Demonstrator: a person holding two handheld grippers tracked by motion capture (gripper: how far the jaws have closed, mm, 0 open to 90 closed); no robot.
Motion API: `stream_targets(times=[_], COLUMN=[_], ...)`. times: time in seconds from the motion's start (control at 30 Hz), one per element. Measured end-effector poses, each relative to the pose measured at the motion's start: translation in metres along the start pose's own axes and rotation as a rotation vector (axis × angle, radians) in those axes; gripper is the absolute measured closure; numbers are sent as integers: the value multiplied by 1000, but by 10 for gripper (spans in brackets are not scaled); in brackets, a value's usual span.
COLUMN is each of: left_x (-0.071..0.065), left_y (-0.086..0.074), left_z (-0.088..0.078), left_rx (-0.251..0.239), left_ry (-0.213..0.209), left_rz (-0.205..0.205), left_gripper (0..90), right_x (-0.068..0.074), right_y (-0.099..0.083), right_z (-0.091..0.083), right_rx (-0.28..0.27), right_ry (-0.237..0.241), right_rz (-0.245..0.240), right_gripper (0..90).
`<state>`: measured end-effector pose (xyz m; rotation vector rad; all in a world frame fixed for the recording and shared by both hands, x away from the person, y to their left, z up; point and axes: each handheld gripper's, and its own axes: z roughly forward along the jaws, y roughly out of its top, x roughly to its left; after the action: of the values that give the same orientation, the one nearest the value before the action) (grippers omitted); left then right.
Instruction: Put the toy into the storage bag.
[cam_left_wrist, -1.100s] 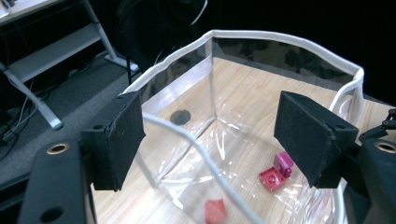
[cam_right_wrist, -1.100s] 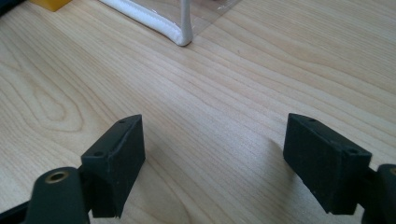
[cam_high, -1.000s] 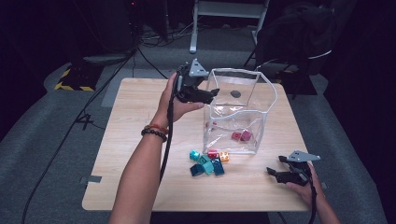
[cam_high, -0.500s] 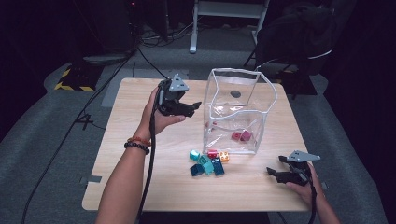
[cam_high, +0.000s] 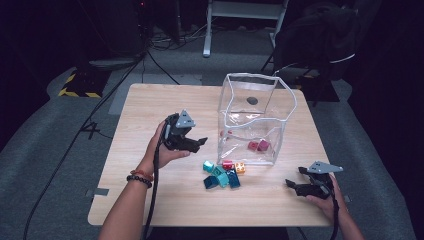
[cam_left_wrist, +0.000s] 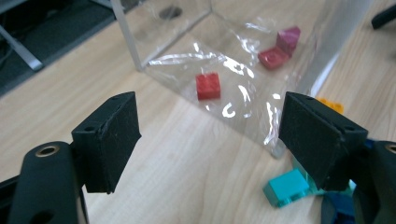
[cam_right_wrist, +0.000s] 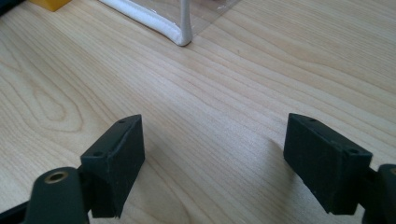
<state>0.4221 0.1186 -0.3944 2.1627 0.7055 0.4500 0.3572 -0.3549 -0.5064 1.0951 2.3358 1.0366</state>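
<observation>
A clear plastic box stands on the wooden table. A magenta brick and two red bricks lie on its floor. Before the box sits a small pile of bricks: teal, dark blue, red and orange. My left gripper hovers low over the table just left of the box, open, jaws pointing at its wall and the pile. In the left gripper view nothing is between its jaws, and a teal brick lies beside the right jaw. My right gripper rests open near the front right edge, with bare wood between its jaws.
The box's white-edged bottom corner shows ahead of the right gripper. Cables run over the grey floor left of the table. A metal stand and a dark chair are behind it.
My left gripper has come down from beside the box's upper rim, moving left and toward the person, to just above the table. The right gripper has kept still.
</observation>
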Motion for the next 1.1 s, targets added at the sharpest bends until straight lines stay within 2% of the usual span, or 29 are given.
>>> stream_targets(times=[0.23,0.47,0.9,1.1], left_x=[-11,-23,-41,-43], left_y=[-25,-41,-57,-62], left_z=[16,33,50,59], left_rx=[29,67,71,90], left_ry=[-50,-94,-158,-162], left_rz=[-16,-15,-12,-25], left_gripper=[215,217,219,220], right_x=[0,0,0,0], right_y=[0,0,0,0], right_z=[0,0,0,0], right_rx=[0,0,0,0], right_ry=[0,0,0,0], right_rz=[0,0,0,0], right_gripper=[209,209,209,208])
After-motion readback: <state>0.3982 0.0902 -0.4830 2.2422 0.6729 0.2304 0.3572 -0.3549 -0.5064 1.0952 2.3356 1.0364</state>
